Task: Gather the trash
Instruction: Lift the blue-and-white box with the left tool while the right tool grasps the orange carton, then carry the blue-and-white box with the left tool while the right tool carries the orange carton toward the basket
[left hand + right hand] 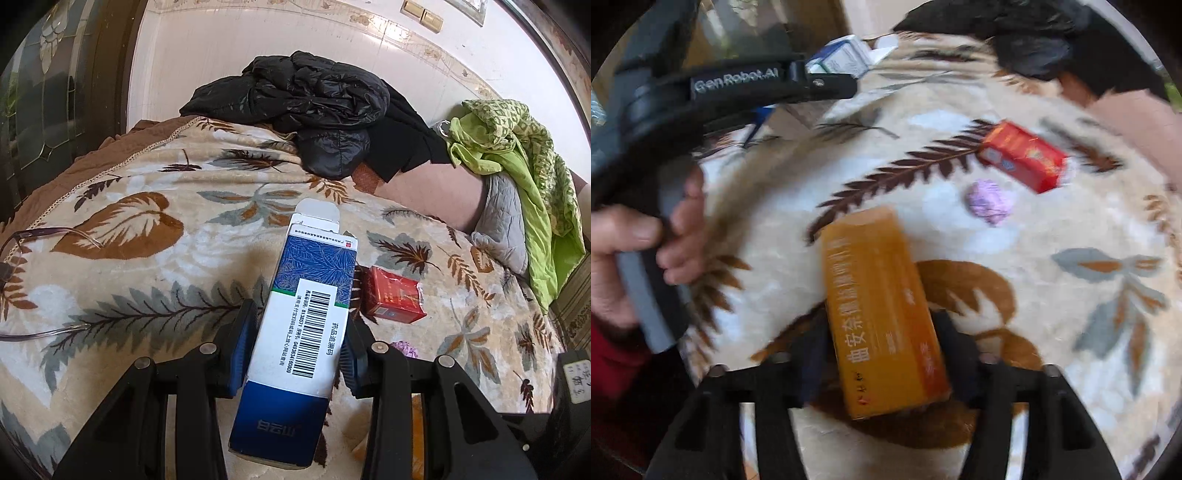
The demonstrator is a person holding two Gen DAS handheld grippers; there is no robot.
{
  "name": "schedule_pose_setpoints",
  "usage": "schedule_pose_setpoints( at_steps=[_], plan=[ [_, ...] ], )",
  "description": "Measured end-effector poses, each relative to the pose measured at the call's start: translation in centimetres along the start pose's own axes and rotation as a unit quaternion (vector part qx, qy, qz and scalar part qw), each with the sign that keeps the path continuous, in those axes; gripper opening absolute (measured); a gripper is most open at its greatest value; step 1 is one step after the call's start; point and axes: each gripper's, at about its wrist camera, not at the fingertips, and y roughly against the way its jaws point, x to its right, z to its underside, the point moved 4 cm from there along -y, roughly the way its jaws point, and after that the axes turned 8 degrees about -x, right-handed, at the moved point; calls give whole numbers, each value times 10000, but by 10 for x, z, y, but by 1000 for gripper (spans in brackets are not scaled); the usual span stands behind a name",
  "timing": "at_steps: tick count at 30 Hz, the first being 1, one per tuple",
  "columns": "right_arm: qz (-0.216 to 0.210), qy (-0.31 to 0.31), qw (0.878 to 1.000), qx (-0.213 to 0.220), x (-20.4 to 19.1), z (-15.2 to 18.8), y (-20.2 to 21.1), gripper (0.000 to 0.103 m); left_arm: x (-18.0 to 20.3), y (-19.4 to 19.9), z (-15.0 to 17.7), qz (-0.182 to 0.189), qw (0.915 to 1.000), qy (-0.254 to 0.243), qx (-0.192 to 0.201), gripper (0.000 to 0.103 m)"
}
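Setting: bed [155, 258] under a leaf-patterned blanket, littered with small cartons.
Left hand-held gripper [295, 343]: pinching a blue and white carton [299, 325] across its width, blue pads pressed to both long sides; carton raised off the blanket, barcode face up, top flap open at the far end.
Right hand-held gripper [886, 354]: clamped on an orange carton [882, 314] at its near half, printed face up; view blurred.
Red packet [391, 295]: lying on the blanket just right of the blue and white carton, torn at one end; well beyond the orange carton in the right wrist view.
Purple wrapper [990, 201]: crumpled, on the blanket between the orange carton and the red packet, touching neither.
Left hand [642, 254]: wrapped round the grey grip of the left tool, at the left edge of the right wrist view.
Black jacket [314, 107]: heaped at the far end of the bed.
Green cloth [517, 155]: piled to the far right.
Spectacles [22, 258]: on the blanket at the left edge.
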Motion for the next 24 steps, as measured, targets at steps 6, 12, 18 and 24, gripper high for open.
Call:
schedule_pose_setpoints(
  at_steps=[6,12,18,24],
  plan=[
    [877,-1032,9847,1096,20,16,52,54,14,11,10,66,9998,-161,80,40],
    [1101,-2040,9554,1829,39,43,97,54,41,30,29,219,9983,-507,159,40],
    [1272,-2085,9488,2004,31,58,123,54,61,64,60,179,9960,-842,229,40],
    [1158,-2136,9448,2197,20,73,127,54,68,94,91,30,9941,-1046,297,40]
  ],
)
